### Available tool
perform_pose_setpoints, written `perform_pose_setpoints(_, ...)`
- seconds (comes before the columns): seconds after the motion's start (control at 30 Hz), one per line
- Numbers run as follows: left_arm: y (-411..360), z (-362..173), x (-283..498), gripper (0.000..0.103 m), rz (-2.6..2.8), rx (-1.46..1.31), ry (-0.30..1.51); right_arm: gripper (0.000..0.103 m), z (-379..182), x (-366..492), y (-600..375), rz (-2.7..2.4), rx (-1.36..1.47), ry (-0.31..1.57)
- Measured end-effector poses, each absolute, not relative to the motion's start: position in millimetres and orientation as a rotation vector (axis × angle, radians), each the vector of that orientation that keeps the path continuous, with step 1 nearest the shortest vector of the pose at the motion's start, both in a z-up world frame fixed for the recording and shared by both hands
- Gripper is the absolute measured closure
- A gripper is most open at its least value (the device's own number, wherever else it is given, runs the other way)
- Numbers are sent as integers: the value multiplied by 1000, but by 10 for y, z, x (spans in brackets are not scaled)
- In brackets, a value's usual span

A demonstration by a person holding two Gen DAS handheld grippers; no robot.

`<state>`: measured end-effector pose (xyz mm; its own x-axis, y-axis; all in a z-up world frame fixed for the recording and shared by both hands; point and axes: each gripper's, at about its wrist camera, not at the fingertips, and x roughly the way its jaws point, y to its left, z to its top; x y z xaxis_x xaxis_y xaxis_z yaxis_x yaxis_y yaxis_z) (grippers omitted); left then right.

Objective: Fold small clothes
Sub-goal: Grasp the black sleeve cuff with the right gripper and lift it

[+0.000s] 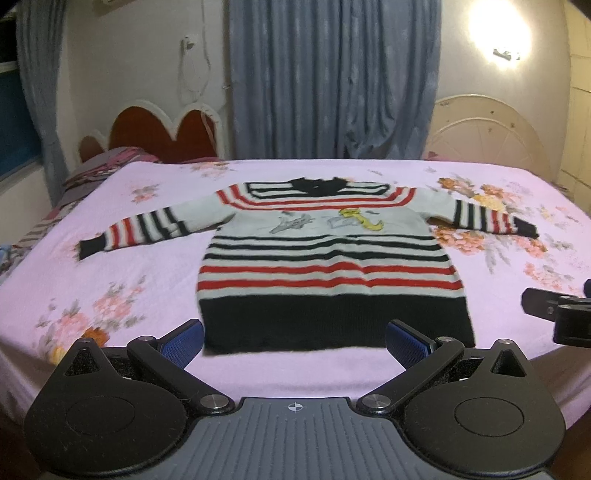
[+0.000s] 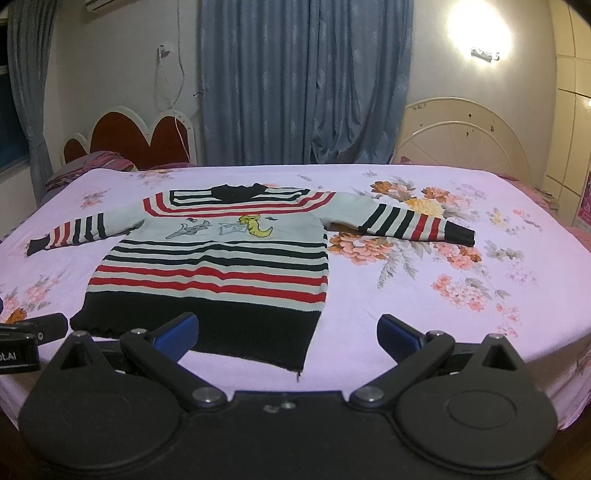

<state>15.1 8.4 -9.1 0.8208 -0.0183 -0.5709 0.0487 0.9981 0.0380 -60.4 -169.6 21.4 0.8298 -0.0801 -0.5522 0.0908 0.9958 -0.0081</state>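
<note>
Left tool (image 1: 294,339) and right tool (image 2: 288,332) spread wide, striped sweater (image 1: 325,258) flat on bed (image 1: 147,280)

Indoor artificial light, moderately dim, comes chiefly from a wall lamp (image 1: 498,33) high on the right, which blows out into a white glare on the wall in both views and throws a pinkish cast over the bed sheet (image 1: 147,266). Fisheye distortion bows the bed's edges and the curtain (image 1: 332,74), with dark vignetting in the upper corners; the left wrist view is softly blurred, smearing the stripes of the sweater (image 1: 325,258), while the right wrist view is somewhat sharper. The tongs (image 2: 288,332) in the foreground read as near-black, little detail showing, and shadows on the bed are faint and diffuse.
</note>
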Motion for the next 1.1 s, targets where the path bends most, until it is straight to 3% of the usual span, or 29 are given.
perform_pose_setpoints(0.63,-2,-82,1694,0,-108,58,541,1,103,596,-2120,-257,156,543)
perform_pose_setpoints(0.73,-26,-99,1982,0,-162,40,575,7,108,765,-2221,-290,193,530)
perform_pose_setpoints(0.93,-334,-269,2435,0,-208,39,599,31,69,1048,-2692,-362,249,514)
perform_pose_setpoints(1.0,-443,-343,2577,0,-210,13,605,45,10,1161,-2929,-386,274,516)
perform_pose_setpoints(1.1,-625,-455,2815,0,-199,4,624,59,-148,1404,-3389,-422,350,529)
